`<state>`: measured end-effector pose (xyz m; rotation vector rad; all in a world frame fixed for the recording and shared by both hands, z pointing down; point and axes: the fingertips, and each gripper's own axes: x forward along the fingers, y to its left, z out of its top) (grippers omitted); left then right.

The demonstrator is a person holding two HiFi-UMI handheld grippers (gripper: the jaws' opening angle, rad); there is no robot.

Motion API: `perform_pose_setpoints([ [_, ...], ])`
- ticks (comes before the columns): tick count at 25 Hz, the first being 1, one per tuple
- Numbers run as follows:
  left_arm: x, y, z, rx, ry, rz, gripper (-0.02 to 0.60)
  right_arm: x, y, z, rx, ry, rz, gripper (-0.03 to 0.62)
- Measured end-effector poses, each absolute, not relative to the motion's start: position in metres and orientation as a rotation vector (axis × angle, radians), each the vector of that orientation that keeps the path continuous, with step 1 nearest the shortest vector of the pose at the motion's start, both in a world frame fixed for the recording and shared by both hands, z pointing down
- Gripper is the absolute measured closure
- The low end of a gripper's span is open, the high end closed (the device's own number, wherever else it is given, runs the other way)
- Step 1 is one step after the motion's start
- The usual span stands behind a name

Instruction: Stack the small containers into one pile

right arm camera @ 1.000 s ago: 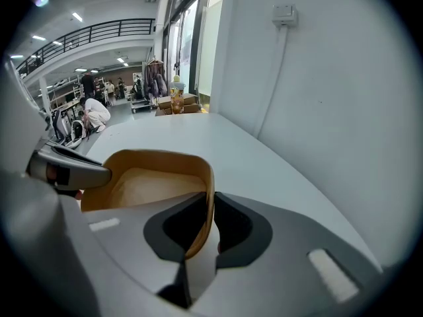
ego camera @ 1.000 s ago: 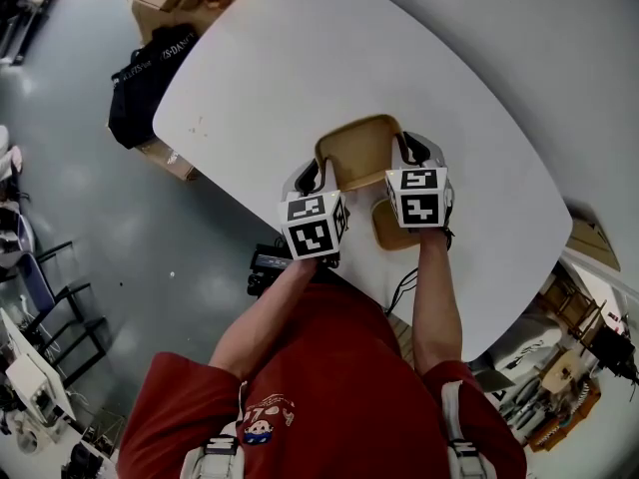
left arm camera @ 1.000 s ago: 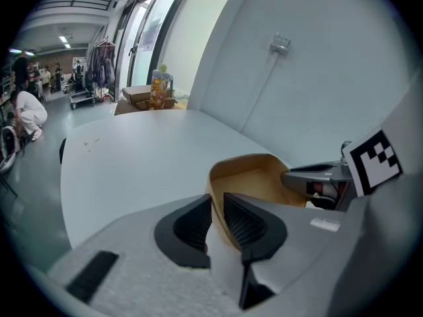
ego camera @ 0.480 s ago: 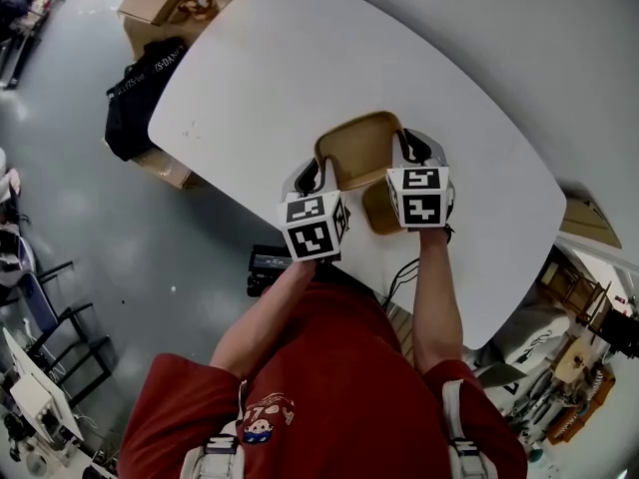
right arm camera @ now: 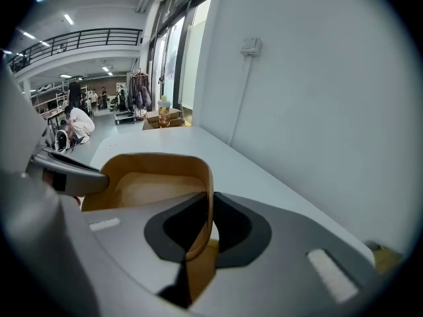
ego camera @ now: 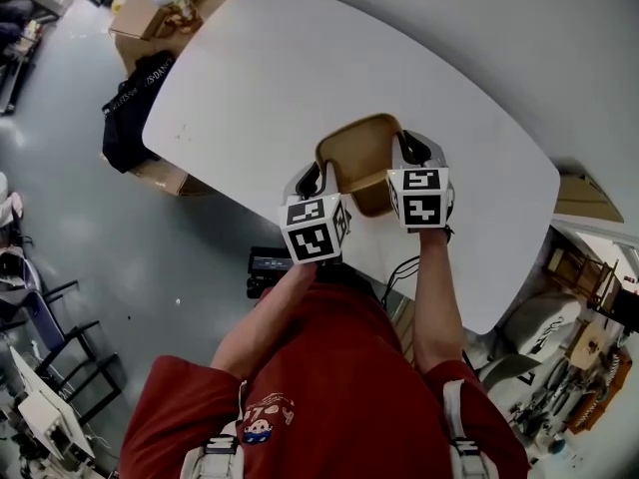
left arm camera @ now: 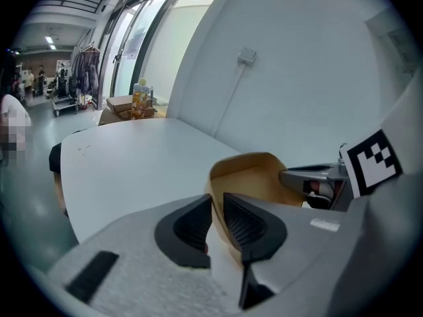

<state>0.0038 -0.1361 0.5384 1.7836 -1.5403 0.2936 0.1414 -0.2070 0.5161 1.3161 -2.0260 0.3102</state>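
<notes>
I hold a tan, shallow container (ego camera: 359,153) off the white table (ego camera: 300,58) between both grippers. My left gripper (ego camera: 319,171) is shut on its left rim (left arm camera: 213,197), with the wall pinched between the black pads. My right gripper (ego camera: 403,150) is shut on the right rim (right arm camera: 206,183). A second tan container (ego camera: 371,201) lies on the table, partly under the held one, next to the right gripper's marker cube. The held container's open inside (left arm camera: 254,180) shows in both gripper views (right arm camera: 152,185), and it is empty.
A black bag (ego camera: 135,103) and cardboard boxes (ego camera: 150,8) sit on the floor beyond the table's left end. Another box (ego camera: 165,173) and a black device (ego camera: 270,262) lie near the table's near edge. A wall with a socket (left arm camera: 248,56) stands behind the table.
Both grippers have carried the held container up and toward the near right of the table. The second container, earlier bare beside the right gripper, now lies partly beneath it.
</notes>
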Motion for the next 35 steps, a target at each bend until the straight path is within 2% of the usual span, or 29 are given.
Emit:
perform_pose_setpoints([
  [20, 0.069, -0.076, 0.538, 1.87, -1.435, 0.378, 0.514, 0.204, -0.147, 0.512, 1.401, -1.992, 0.336, 0.565],
  [35, 0.084, -0.068, 0.553, 1.838, -1.415, 0.401, 0.514, 0.218, -0.141, 0.528, 1.386, -1.959, 0.356, 0.565],
])
